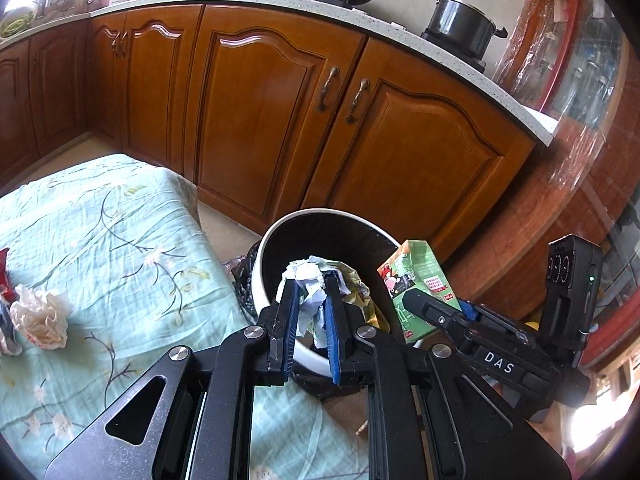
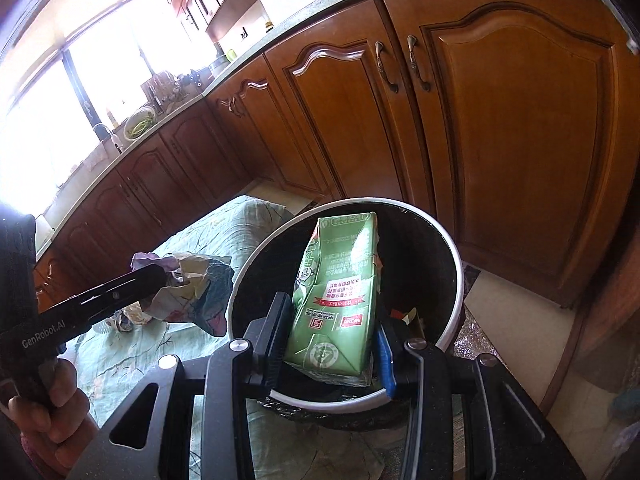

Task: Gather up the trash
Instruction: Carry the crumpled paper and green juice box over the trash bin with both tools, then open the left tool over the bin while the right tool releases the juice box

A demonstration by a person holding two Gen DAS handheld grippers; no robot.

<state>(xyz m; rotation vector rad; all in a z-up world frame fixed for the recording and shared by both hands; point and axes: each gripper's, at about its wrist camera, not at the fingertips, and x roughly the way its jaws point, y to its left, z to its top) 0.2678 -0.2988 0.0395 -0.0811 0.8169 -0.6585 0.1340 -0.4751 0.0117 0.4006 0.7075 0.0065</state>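
Observation:
My left gripper (image 1: 310,286) is shut on a crumpled wad of paper and wrapper (image 1: 314,276) and holds it over the near rim of the round trash bin (image 1: 264,248), white-rimmed and black inside. My right gripper (image 2: 332,320) is shut on a green drink carton (image 2: 340,280) held upright over the bin's opening (image 2: 456,264). In the left wrist view the carton (image 1: 420,268) and the right gripper (image 1: 436,312) show just right of the bin. From the right wrist camera, the left gripper (image 2: 156,278) with its crumpled wad (image 2: 192,284) is left of the bin.
A table with a pale green floral cloth (image 1: 100,216) stands left of the bin, with a crumpled white tissue (image 1: 40,320) and a red wrapper (image 1: 3,264) at its left edge. Brown kitchen cabinets (image 1: 256,112) rise close behind the bin. A hand (image 2: 44,392) grips the left tool's handle.

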